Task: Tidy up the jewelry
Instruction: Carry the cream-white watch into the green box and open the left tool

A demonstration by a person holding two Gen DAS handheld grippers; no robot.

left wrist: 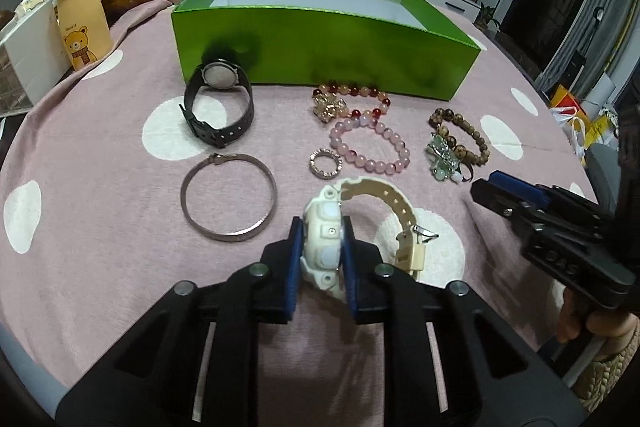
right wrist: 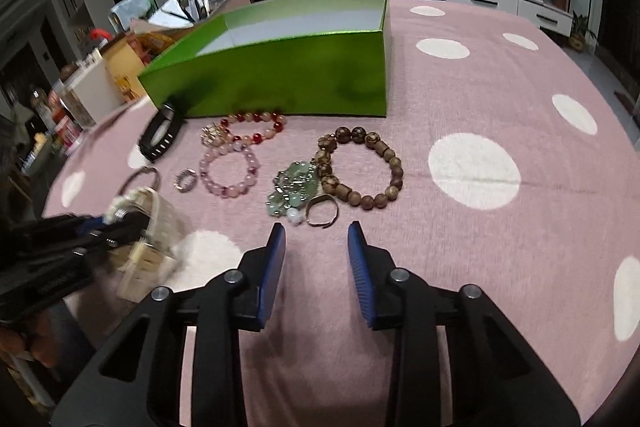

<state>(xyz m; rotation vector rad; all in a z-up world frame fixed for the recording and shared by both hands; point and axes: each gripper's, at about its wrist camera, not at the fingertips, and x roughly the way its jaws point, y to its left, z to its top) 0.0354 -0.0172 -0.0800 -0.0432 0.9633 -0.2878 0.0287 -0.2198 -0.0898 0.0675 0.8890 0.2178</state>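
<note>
My left gripper [left wrist: 322,227] is shut on the case of a white watch [left wrist: 326,239], its strap curving right; the watch also shows blurred in the right wrist view [right wrist: 148,227]. My right gripper [right wrist: 316,231] is open and empty, just short of a silver ring [right wrist: 322,213] and a green jade charm [right wrist: 294,189]. On the cloth lie a black watch [left wrist: 220,99], a metal bangle [left wrist: 228,197], a sparkly ring [left wrist: 325,163], a pink bead bracelet [left wrist: 370,147], a red bead bracelet [left wrist: 352,101] and a brown bead bracelet [right wrist: 360,167]. The open green box [left wrist: 320,47] stands behind them.
The table wears a pink cloth with white dots [right wrist: 500,115]. A paper bag with a bear [left wrist: 82,27], a white box [left wrist: 28,43] and clutter stand at the far left. The right gripper shows in the left wrist view [left wrist: 492,187].
</note>
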